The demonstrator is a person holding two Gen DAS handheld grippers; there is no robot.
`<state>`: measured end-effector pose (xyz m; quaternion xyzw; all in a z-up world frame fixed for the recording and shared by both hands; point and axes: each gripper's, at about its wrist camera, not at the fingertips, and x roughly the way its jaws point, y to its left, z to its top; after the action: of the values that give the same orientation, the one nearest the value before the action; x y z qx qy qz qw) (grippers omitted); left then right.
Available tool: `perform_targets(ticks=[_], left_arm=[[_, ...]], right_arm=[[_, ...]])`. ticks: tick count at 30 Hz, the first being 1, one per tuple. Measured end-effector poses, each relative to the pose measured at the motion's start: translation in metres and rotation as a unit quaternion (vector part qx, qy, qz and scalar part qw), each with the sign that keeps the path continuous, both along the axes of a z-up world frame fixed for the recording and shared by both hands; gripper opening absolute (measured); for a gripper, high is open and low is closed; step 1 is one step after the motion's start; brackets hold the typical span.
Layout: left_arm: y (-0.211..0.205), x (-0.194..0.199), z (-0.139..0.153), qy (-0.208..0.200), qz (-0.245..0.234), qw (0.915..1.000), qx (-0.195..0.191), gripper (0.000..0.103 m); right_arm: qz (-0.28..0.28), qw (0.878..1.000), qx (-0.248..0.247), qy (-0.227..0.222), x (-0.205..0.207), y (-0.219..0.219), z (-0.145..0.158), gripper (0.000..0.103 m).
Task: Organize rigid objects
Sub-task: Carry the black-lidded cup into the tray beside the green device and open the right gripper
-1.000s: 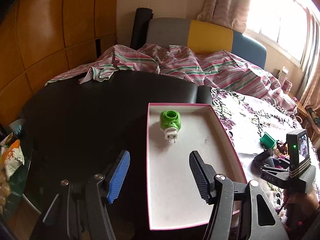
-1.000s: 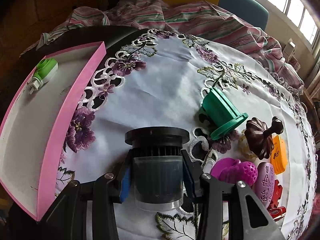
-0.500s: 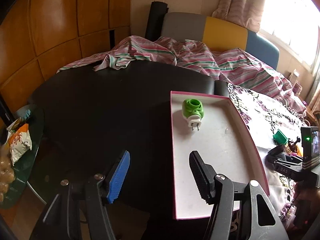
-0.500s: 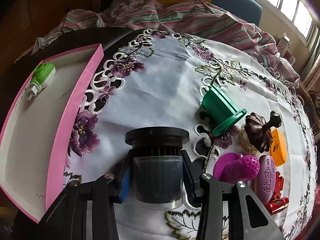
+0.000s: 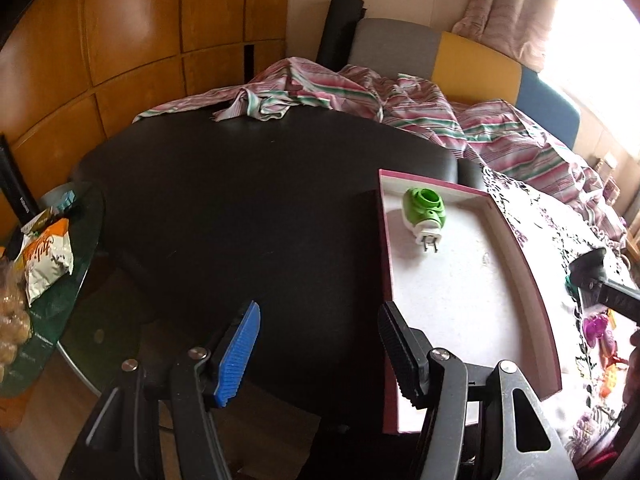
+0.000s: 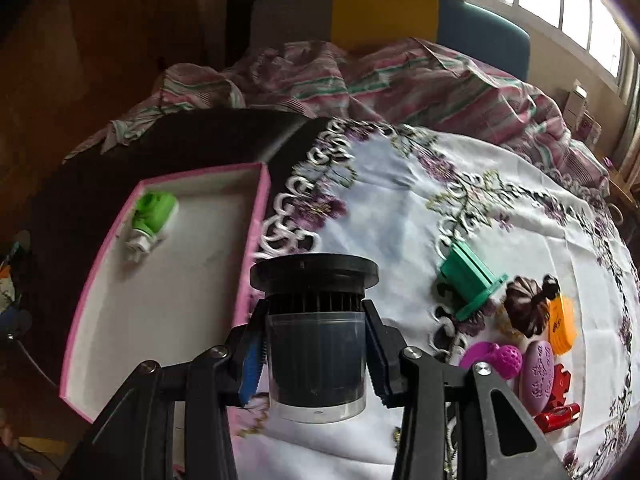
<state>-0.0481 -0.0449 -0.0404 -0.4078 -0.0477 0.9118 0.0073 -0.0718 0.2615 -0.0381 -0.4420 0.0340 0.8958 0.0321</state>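
Spreading across the right side of the dark table (image 5: 256, 208), the embroidered white tablecloth (image 6: 400, 216) serves as the landmark; just beside its left edge lies the pink-walled tray (image 6: 254, 240), with a green plug-in device (image 6: 152, 214) lying on its side at the tray's far end; on the cloth's right part a green spool (image 6: 470, 282), a brown pumpkin-shaped piece (image 6: 524, 306), an orange tag (image 6: 560, 322), a magenta scoop (image 6: 494, 358), a purple oval (image 6: 538, 370) and small red pieces (image 6: 558, 414) cluster close together; above the cloth's left edge, the right gripper (image 6: 316, 354) clamps a black-lidded clear jar (image 6: 316, 340), pads pressing its sides; left of the cloth, over bare dark table, the left gripper (image 5: 316, 354) holds nothing, its jaws parted.
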Motion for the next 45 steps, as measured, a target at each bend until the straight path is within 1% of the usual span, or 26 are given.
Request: perform_targets(ticks=[2,6,13,18,24,27,34,45], left_arm=[[-0.004,0.001,-0.001,0.0,0.006,1.0,-0.001,0.062],[-0.012,0.001,-0.003,-0.001,0.015,0.9999,0.001,0.062],[-0.025,0.0,-0.012,-0.013,0.029,0.9995,0.001,0.061],[-0.03,-0.003,-0.019,-0.022,0.037,0.9991,0.001,0.061],[-0.031,-0.005,-0.025,-0.03,0.039,0.9988,-0.001,0.061],[-0.031,-0.004,-0.025,-0.029,0.041,0.9988,0.0,0.061],[-0.034,-0.001,-0.023,-0.025,0.048,0.9985,-0.005,0.061],[-0.032,0.006,-0.02,-0.02,0.047,0.9986,-0.016,0.061]], right_arm=[[0.027,1.0,-0.012,0.002,-0.009,-0.022,0.004,0.043],[0.061,0.998,-0.023,-0.01,-0.029,-0.065,-0.002,0.043],[0.054,0.996,-0.055,-0.05,-0.071,-0.115,-0.032,0.043],[0.062,0.994,-0.046,-0.072,-0.084,-0.142,-0.051,0.043],[0.068,0.994,-0.018,-0.085,-0.081,-0.157,-0.066,0.043],[0.071,0.994,-0.01,-0.077,-0.073,-0.159,-0.065,0.044],[0.059,0.997,0.025,-0.033,-0.058,-0.161,-0.048,0.054],[0.05,0.996,0.07,0.028,-0.036,-0.164,-0.017,0.056]])
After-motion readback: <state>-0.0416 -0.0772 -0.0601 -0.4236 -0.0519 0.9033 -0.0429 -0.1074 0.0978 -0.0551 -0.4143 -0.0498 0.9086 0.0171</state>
